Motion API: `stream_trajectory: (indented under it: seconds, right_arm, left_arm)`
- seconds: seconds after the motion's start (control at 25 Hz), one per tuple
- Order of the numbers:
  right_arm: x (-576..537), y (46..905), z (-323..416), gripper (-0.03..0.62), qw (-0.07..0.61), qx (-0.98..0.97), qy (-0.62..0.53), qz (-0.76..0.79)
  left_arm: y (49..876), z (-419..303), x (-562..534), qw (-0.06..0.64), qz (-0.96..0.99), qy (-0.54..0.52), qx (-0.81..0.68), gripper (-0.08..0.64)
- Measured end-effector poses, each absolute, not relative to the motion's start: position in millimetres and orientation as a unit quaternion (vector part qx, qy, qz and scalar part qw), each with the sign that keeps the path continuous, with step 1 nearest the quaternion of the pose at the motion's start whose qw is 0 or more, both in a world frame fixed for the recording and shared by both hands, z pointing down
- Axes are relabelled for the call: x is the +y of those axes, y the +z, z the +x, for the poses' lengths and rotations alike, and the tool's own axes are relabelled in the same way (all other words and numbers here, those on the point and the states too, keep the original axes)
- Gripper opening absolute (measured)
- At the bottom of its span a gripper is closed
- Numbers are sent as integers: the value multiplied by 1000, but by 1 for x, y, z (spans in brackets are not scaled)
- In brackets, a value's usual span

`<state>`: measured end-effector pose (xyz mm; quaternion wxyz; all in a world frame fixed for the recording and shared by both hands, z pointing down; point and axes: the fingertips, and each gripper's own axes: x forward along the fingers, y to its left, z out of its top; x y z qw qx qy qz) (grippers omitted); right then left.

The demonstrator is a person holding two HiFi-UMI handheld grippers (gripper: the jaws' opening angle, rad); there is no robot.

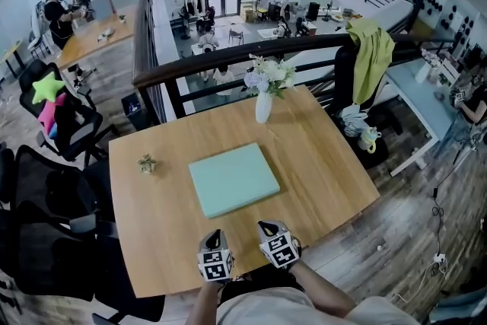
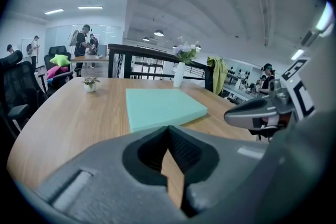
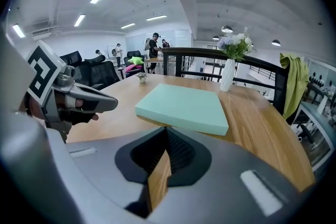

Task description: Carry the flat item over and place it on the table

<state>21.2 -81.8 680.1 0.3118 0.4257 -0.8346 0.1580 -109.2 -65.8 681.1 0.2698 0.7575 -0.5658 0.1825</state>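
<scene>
Ahead of you a slim white vase of pale flowers (image 1: 263, 106) stands before the dark curved railing (image 1: 221, 59), which has a yellow-green cloth (image 1: 373, 53) draped over it, while a tiny potted plant (image 1: 147, 163) sits to your left, near black mesh office chairs (image 1: 53, 255).

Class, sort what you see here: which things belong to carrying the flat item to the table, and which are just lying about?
Belong to the job: mint-green flat pad, lying on the wooden table; left gripper and right gripper, jaws shut, empty.

Just lying about: white vase of flowers; small potted plant; yellow-green cloth on the railing.
</scene>
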Motion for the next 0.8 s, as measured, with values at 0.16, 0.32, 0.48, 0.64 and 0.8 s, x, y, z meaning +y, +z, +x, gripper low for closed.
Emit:
stream_trajectory:
  seconds: [0.16, 0.32, 0.48, 0.64, 0.8]
  right_arm:
    - [-83, 669, 26, 11, 319, -835, 140, 427]
    - [-85, 663, 34, 11, 319, -840, 130, 420]
    - [-84, 659, 48, 11, 315, -847, 124, 409]
    - [-91, 652, 62, 11, 310, -854, 112, 404]
    - [-93, 633, 68, 11, 291, -866, 94, 396]
  left_arm:
    - [673, -103, -66, 264, 758, 174, -571, 3]
    - [668, -95, -66, 266, 752, 170, -578, 3]
    - [663, -77, -64, 271, 749, 166, -581, 3]
    - [651, -60, -72, 263, 748, 143, -592, 3]
    - [634, -47, -75, 256, 745, 130, -602, 3]
